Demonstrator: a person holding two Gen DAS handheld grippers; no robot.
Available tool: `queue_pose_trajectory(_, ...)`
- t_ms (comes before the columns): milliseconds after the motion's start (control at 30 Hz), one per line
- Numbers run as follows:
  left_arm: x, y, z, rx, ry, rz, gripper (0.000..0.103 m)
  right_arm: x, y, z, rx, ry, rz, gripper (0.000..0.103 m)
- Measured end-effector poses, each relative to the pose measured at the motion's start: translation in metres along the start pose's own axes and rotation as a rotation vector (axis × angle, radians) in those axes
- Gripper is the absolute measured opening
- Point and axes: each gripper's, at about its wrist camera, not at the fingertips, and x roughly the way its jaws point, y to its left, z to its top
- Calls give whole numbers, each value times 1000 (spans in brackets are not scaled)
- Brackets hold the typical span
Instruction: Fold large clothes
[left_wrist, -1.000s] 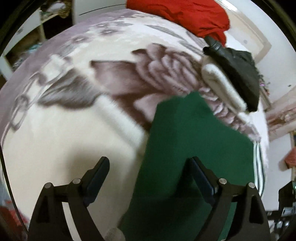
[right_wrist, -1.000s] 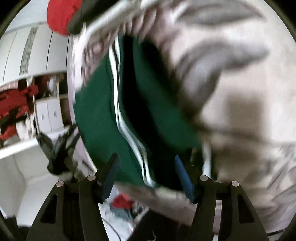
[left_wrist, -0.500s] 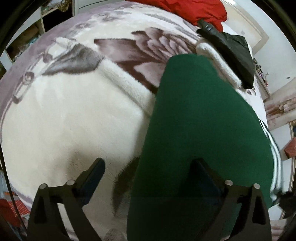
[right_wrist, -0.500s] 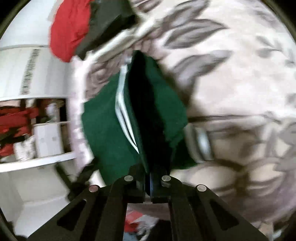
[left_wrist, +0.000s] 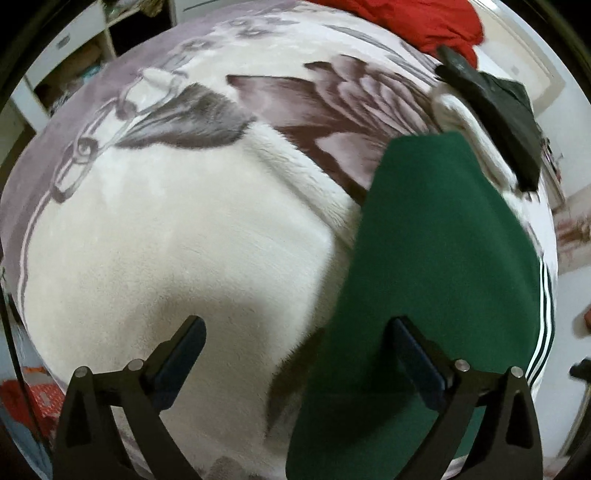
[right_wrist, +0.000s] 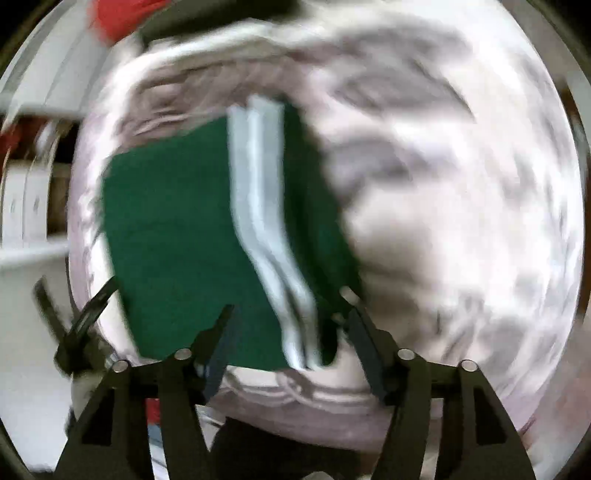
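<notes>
From my left wrist view, the left gripper (left_wrist: 295, 350) stands wide open, holding nothing. Its right finger (left_wrist: 417, 362) sits over the green garment (left_wrist: 436, 258), while the left finger (left_wrist: 181, 350) hangs above the pale plush blanket (left_wrist: 166, 240); I cannot tell whether either pad touches the fabric. The green garment lies flat on the blanket, folded into a long panel running away from the claw, with white stripes (left_wrist: 543, 314) along its right edge. Beyond it, at the far end of the blanket, a dark garment (left_wrist: 498, 122) lies on a white fleecy item (left_wrist: 476, 140), and a red cloth (left_wrist: 413, 18) lies behind those.

My right wrist view is heavily blurred. The right gripper (right_wrist: 291, 328) is also spread open and empty, its fingers flanking the near edge of the green garment (right_wrist: 173, 240), where the white stripes (right_wrist: 262, 203) run down between them. Contact is not readable through the blur.
</notes>
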Motion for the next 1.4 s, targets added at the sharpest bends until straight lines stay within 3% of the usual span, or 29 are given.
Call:
queue_pose_trajectory(100, -5, 13, 15, -49, 11, -20, 102, 15, 86, 53, -194, 50, 56, 72)
queue_pose_trajectory(167, -10, 22, 22, -76, -11, -20, 102, 47, 153, 89, -345, 90, 50, 73)
queue_pose_trajectory(267, -8, 35, 31, -94, -11, 3, 102, 108, 240, 132, -578, 171, -13, 73)
queue_pose_trajectory(333, -4, 46, 34, -114, 2, 6, 102, 138, 279, 143, -709, 199, -90, 73)
queue_pose_trajectory(400, 0, 60, 34, -146, 14, -7, 102, 176, 301, 151, -829, 297, -163, 76)
queue_pose_trajectory(533, 8, 73, 33, -179, 39, -40, 102, 209, 304, 166, -770, 446, -123, 69)
queue_pose_trajectory(600, 15, 74, 31, -176, 47, -63, 102, 212, 299, 167, -708, 506, -62, 45)
queue_pose_trajectory(633, 16, 74, 31, -173, 51, -68, 102, 213, 293, 171, -631, 547, -12, 39)
queue_pose_trajectory(667, 18, 73, 31, -170, 56, -79, 102, 213, 284, 175, -528, 584, 46, 23)
queue_pose_trajectory(700, 21, 74, 32, -169, 61, -94, 102, 212, 269, 180, -366, 626, 108, 18)
queue_pose_trajectory(833, 26, 77, 36, -179, 68, -130, 102, 216, 205, 178, 113, 709, 353, 16)
queue_pose_trajectory(933, 29, 80, 43, -180, 76, -133, 102, 235, 170, 176, 285, 705, 434, 17)
queue_pose_trajectory(1000, 25, 80, 51, -158, 66, -129, 102, 223, 183, 185, 159, 658, 407, 26)
queue_pose_trajectory(1033, 22, 80, 53, -143, 55, -122, 102, 204, 199, 193, 31, 595, 377, 33)
queue_pose_trajectory(1067, 20, 80, 55, -128, 47, -113, 102, 192, 208, 200, -33, 540, 358, 51)
queue_pose_trajectory(1100, 18, 80, 57, -112, 41, -102, 102, 172, 218, 206, -114, 462, 330, 61)
queue_pose_trajectory(1200, 20, 83, 60, -104, 49, -97, 102, 149, 241, 212, -286, 392, 274, 61)
queue_pose_trajectory(1267, 23, 84, 61, -115, 57, -103, 102, 158, 255, 211, -360, 443, 247, 62)
queue_pose_trajectory(1333, 25, 84, 60, -117, 59, -102, 102, 178, 265, 204, -448, 492, 148, 62)
queue_pose_trajectory(1400, 27, 81, 57, -101, 66, -99, 102, 199, 278, 185, -621, 499, 16, 61)
